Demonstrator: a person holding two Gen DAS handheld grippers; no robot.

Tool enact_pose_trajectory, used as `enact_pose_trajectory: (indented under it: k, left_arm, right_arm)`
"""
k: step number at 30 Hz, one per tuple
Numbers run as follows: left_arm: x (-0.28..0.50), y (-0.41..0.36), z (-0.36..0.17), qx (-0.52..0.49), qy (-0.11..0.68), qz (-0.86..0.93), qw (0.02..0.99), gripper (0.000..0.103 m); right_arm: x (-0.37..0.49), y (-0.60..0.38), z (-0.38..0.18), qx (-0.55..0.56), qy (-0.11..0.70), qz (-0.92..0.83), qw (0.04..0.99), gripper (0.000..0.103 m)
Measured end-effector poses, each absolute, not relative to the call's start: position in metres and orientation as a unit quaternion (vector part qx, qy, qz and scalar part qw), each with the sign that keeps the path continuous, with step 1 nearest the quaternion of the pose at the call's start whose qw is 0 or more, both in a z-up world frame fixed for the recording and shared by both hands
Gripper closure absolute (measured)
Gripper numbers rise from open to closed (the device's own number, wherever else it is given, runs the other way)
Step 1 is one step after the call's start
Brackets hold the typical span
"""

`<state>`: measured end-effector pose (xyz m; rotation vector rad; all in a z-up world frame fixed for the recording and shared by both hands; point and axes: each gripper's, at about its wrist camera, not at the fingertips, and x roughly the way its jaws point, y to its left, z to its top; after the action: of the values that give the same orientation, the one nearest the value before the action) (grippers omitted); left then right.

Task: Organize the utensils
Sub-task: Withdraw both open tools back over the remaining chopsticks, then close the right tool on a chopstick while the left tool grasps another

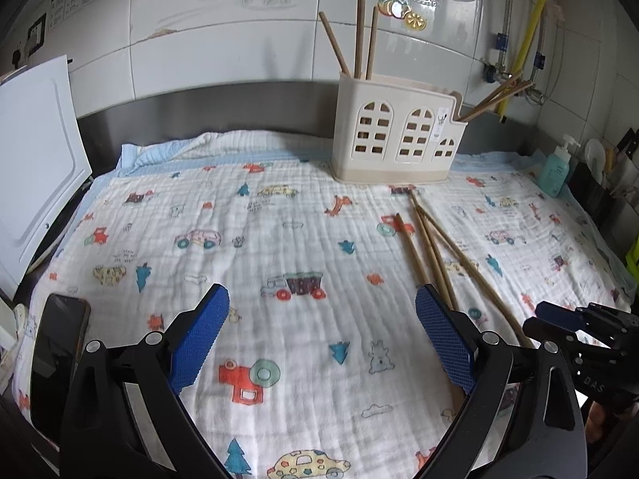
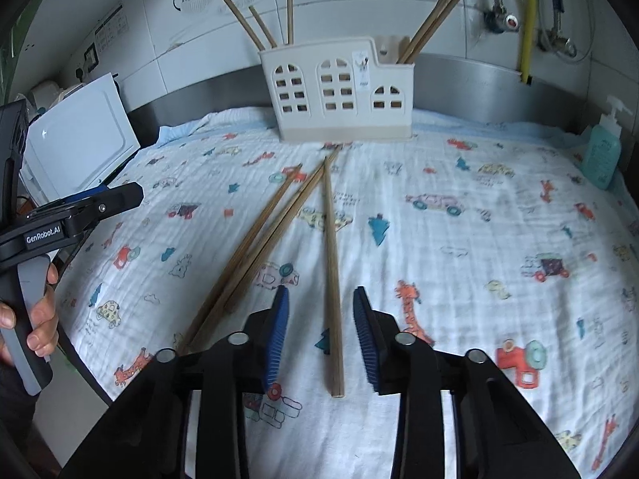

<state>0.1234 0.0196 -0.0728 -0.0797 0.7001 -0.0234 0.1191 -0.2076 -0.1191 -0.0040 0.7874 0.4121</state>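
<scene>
- Nearest on the cloth [image 2: 459,239]: right gripper [image 2: 321,319], jaws parted and released, straddling one chopstick [image 2: 331,263] without touching it.
- Left of that chopstick: three more chopsticks [image 2: 255,247], fanned.
- Left gripper [image 1: 321,343]: released, wide apart, grasping nothing.
- Beyond the chopsticks: holder [image 2: 339,92], upright, sticks in both end compartments.

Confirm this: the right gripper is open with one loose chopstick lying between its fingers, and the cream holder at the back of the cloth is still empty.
Not quite. The holder is not empty: the right wrist view shows chopsticks already standing in it at both ends. The rest holds: the right gripper is open, with one loose chopstick lying between its fingers on the cloth.
</scene>
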Motion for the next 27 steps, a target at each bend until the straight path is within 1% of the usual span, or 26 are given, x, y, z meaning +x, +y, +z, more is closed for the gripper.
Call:
enact_pose_trajectory:
  k: [1,3,8,13,18,22,27]
  left_arm:
    - [0.123,0.019,-0.074,-0.039,0.345,-0.012,0.938,0.009]
    - [0.124,0.018,-0.078,-0.037,0.350,-0.015,0.936,0.009]
    - [0.124,0.010,-0.085,-0.029,0.358,-0.026,0.933,0.009]
    - [0.125,0.005,-0.090,-0.025,0.362,-0.032,0.931,0.009]
    - [0.125,0.000,-0.093,-0.022,0.368,-0.037,0.929,0.010]
    - [0.125,-0.005,-0.096,-0.028,0.373,-0.047,0.926,0.011]
    - [0.123,-0.018,-0.100,-0.026,0.376,-0.061,0.924,0.012]
  right_arm:
    - [0.120,-0.207,-0.121,-0.002,0.383,0.200,0.902,0.076]
    - [0.122,-0.207,-0.123,-0.002,0.387,0.200,0.900,0.083]
    - [0.128,-0.205,-0.129,-0.003,0.396,0.199,0.896,0.087]
    - [0.134,-0.205,-0.131,-0.003,0.398,0.198,0.896,0.088]
    - [0.139,-0.203,-0.134,-0.007,0.403,0.198,0.893,0.091]
    - [0.141,-0.202,-0.136,-0.012,0.405,0.193,0.894,0.096]
    - [0.141,-0.206,-0.137,-0.003,0.403,0.193,0.895,0.096]
